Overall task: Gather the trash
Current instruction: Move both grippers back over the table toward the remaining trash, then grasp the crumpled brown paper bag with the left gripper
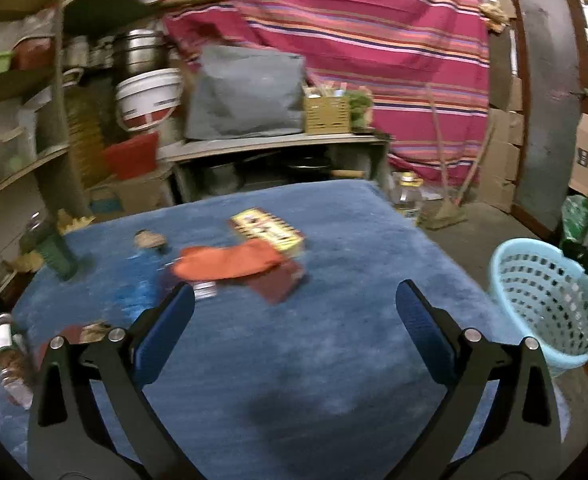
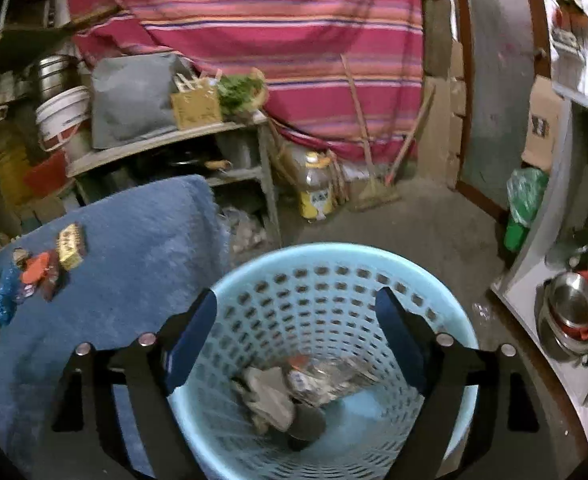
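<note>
Trash lies on a blue-carpeted table (image 1: 294,360): a yellow box (image 1: 268,232), an orange wrapper (image 1: 226,262), a dark red wrapper (image 1: 278,284), a blue wrapper (image 1: 136,284), a crumpled brown scrap (image 1: 148,238) and a plastic bottle (image 1: 10,360) at the left edge. My left gripper (image 1: 294,312) is open and empty above the table, short of the pile. My right gripper (image 2: 295,320) is open and empty over the light blue basket (image 2: 433,304), which holds a crumpled clear bottle (image 2: 325,380) and paper (image 2: 268,396). The basket also shows in the left wrist view (image 1: 549,300).
A green bottle (image 1: 54,248) stands at the table's far left. Shelves (image 1: 22,168) with pots and a white bucket (image 1: 148,96) stand behind. An oil jug (image 2: 313,190) and brooms (image 2: 373,192) sit on the floor. A counter with a steel pot (image 2: 573,304) is at the right.
</note>
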`<move>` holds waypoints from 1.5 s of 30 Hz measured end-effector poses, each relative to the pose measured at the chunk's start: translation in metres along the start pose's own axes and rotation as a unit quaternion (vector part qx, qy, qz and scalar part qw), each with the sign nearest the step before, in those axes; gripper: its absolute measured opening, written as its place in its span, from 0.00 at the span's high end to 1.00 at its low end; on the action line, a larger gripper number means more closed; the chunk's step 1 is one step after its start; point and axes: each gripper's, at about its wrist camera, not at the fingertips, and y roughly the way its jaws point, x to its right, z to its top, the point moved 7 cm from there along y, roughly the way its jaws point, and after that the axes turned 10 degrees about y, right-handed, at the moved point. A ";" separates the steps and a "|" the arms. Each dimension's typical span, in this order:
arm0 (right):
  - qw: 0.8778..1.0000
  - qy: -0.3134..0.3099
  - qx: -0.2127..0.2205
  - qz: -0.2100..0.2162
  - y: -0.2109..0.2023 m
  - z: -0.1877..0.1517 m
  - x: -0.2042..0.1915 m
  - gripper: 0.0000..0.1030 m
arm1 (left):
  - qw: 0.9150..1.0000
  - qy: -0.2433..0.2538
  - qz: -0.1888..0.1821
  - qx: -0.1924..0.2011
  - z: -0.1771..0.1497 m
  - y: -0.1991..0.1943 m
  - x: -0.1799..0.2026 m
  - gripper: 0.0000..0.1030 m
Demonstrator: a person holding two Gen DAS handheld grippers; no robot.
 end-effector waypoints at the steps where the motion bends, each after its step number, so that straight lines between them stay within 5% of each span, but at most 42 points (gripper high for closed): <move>1: 1.000 -0.006 0.003 0.003 -0.002 0.000 -0.008 0.22 | 1.000 -0.004 0.005 -0.001 -0.003 0.000 -0.009 0.05; 9: 0.996 -0.056 0.034 0.052 -0.023 -0.010 -0.099 0.14 | 0.998 -0.036 0.056 -0.016 -0.027 -0.003 -0.086 0.05; 15: 0.995 -0.079 0.008 0.068 -0.007 -0.032 -0.148 0.14 | 0.994 -0.058 0.086 -0.038 -0.052 0.002 -0.138 0.05; 25: 0.990 -0.077 -0.021 0.114 0.009 -0.059 -0.210 0.14 | 0.990 -0.065 0.083 -0.099 -0.093 0.035 -0.172 0.07; 30: 0.988 -0.091 -0.028 0.118 0.014 -0.068 -0.228 0.14 | 0.988 -0.073 0.054 -0.122 -0.101 0.051 -0.170 0.16; 35: 0.988 -0.088 -0.038 0.122 0.021 -0.070 -0.232 0.14 | 0.985 -0.072 0.030 -0.153 -0.109 0.070 -0.167 0.38; 45: 0.988 -0.084 -0.043 0.125 0.029 -0.067 -0.238 0.14 | 0.989 -0.044 0.046 -0.137 -0.096 0.073 -0.165 0.57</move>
